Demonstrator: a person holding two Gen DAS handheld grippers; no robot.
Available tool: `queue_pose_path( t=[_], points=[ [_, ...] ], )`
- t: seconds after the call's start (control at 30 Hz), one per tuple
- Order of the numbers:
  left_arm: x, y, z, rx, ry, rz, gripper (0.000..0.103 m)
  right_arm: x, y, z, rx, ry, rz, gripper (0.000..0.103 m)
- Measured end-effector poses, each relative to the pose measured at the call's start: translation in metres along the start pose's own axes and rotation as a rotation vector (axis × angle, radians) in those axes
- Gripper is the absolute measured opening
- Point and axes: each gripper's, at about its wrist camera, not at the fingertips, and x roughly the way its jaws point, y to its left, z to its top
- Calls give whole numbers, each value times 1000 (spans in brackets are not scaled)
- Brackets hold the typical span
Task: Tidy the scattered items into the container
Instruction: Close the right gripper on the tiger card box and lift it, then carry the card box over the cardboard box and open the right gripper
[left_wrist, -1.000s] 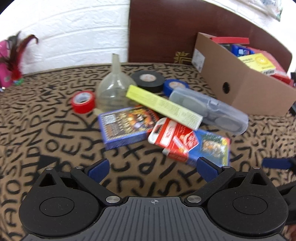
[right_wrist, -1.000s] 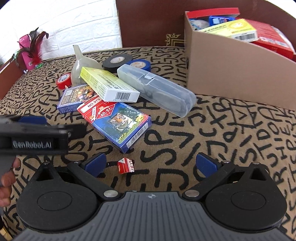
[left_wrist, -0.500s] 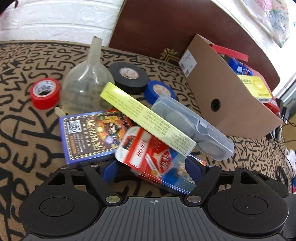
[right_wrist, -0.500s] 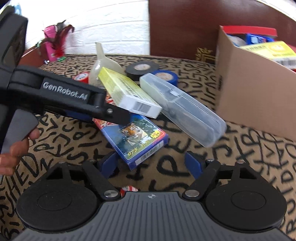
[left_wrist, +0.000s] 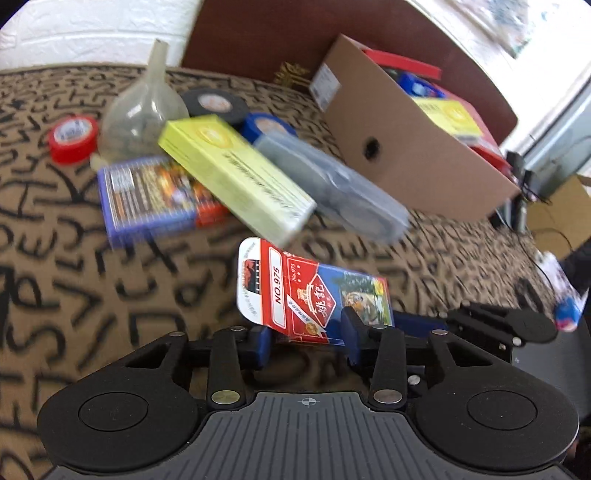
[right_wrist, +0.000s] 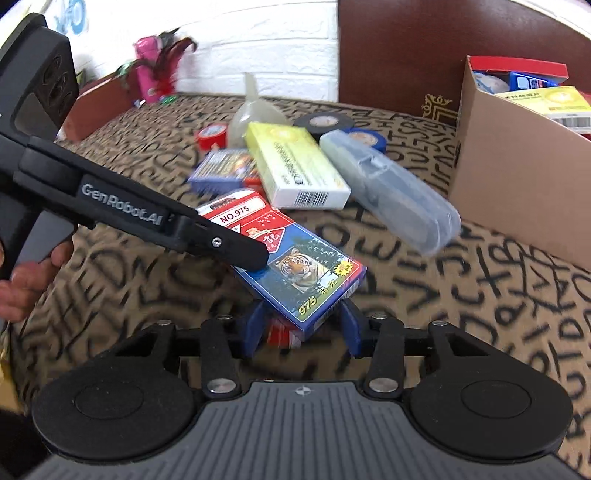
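Tiger card box (left_wrist: 314, 295) gripped by left gripper (left_wrist: 306, 341) and right gripper (right_wrist: 301, 328) at opposite ends, lifted above patterned cloth (right_wrist: 461, 295); cardboard box (right_wrist: 517, 192) nearby.

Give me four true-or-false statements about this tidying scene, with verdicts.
1. The left gripper is closed on the tiger card pack. True.
2. The cardboard box is empty. False: it already holds a yellow box and other items.
3. The funnel stands with its spout up. True.
4. The red tape roll is inside the cardboard box. False: it lies on the patterned cloth beside the funnel.
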Motion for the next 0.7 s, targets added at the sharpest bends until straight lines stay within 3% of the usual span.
queue_pose_path(
  t=[0.07, 0.13, 0.23, 0.37, 0.43, 0.47, 0.5, 0.7],
  points=[
    [-5, 2, -5, -20, -32, 30, 67, -7, 2, -6, -13, -2, -2, 58],
    [-6, 9, -4, -47, -53, 58, 69, -9, 2, -7, -20, -11, -14, 66],
    [-4, 19, 3, -96, -52, 23, 73, -4, 2, -3, -23, -11, -30, 67],
    [2, 13, 7, -49, -61, 45, 76, 3, 3, 1, -23, -17, -34, 65],
    [6, 6, 9, -13, -48, 53, 68, 5, 3, 2, -11, -20, -31, 62],
    [9, 3, 10, 8, -32, 43, 36, 6, 2, 3, -3, -18, -32, 62],
    [10, 1, 10, 8, -22, 21, 27, 7, 3, 3, 2, -13, -36, 62],
    [0, -13, 7, 40, -35, 43, 24, -5, 7, 3, -24, -27, -44, 60]
  ],
)
